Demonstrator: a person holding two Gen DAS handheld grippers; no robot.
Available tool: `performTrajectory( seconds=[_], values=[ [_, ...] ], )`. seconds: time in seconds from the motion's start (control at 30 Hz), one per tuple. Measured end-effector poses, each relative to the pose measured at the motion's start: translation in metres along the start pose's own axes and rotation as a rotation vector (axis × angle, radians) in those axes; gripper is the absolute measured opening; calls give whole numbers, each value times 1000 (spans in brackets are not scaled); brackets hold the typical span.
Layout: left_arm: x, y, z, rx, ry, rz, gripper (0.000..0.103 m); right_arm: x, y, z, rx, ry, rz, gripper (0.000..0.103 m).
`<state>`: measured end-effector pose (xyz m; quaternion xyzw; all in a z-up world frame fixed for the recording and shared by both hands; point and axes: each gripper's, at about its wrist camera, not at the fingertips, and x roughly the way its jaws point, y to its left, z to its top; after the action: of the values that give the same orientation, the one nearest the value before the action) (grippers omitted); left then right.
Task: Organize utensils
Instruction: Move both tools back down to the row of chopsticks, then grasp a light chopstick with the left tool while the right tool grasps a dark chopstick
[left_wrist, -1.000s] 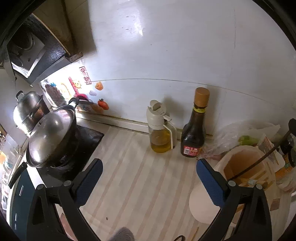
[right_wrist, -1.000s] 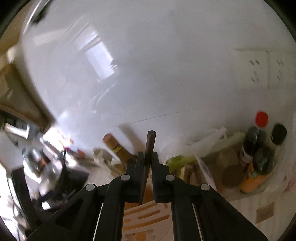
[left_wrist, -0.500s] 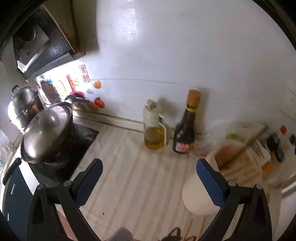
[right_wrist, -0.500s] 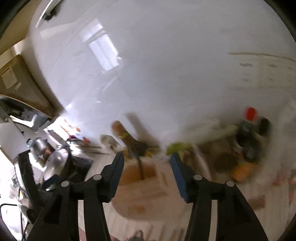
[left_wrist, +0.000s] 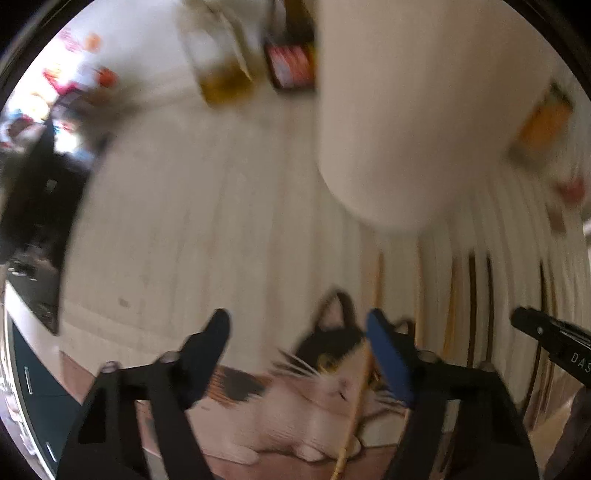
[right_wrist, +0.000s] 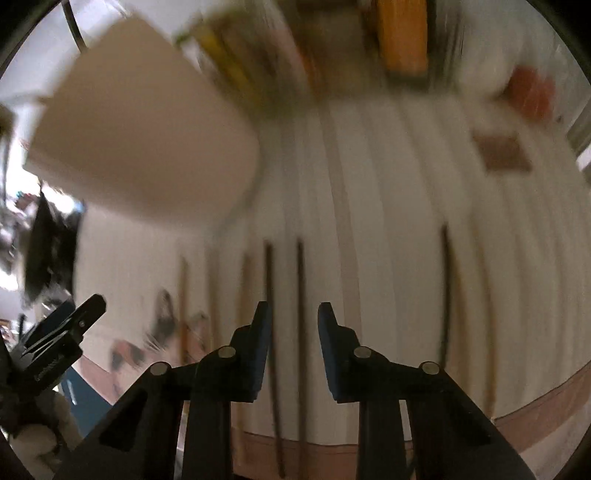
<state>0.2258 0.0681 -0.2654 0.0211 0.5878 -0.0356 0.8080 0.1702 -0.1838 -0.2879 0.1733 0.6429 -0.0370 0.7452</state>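
Both views are blurred by motion. Several chopsticks lie side by side on the striped counter; a dark one (right_wrist: 300, 295) runs between my right gripper's open fingers, and a light wooden one (left_wrist: 376, 280) lies by my left gripper. The cream utensil holder (left_wrist: 413, 103) stands upright behind them; it also shows in the right wrist view (right_wrist: 140, 140). My left gripper (left_wrist: 297, 325) is open and empty, low over a cat-print mat (left_wrist: 325, 391). My right gripper (right_wrist: 293, 314) is open and empty, just above the dark chopsticks.
An oil bottle (left_wrist: 221, 77) and a dark sauce bottle (left_wrist: 291, 66) stand at the back by the wall. The black stove (left_wrist: 33, 206) is at the left. Orange jars and packets (right_wrist: 402, 37) crowd the back right. The counter's front edge runs just under both grippers.
My right gripper let go of the dark chopstick at the holder and opened. Both grippers have swung down from facing the wall to low over the chopsticks on the counter.
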Motion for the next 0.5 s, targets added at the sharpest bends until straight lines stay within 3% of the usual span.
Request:
performTrajectory(
  seconds=[0.13,0.27,0.3,0.33,0.37,0.4,0.5],
  values=[
    [32,-16,-4,38,93,-58,58,24,4,-8,-29,53,-26,28],
    [44,-30,-5,73,116,-80,39,37,8,-8,-59,79,-57,25],
    [45,-34,-6,85,108,-81,37,40,9,-9,-75,82,-71,15],
    [44,-35,-7,89,100,-82,26,40,10,-10,-89,88,-99,5],
    [45,-36,-7,92,96,-76,10,38,9,-10,-98,80,-110,5],
    [45,-37,-8,86,100,-71,5,37,8,-10,-98,81,-107,5],
    [47,-20,-10,28,106,-62,5,29,-3,-13,-77,96,-132,5]
  ],
)
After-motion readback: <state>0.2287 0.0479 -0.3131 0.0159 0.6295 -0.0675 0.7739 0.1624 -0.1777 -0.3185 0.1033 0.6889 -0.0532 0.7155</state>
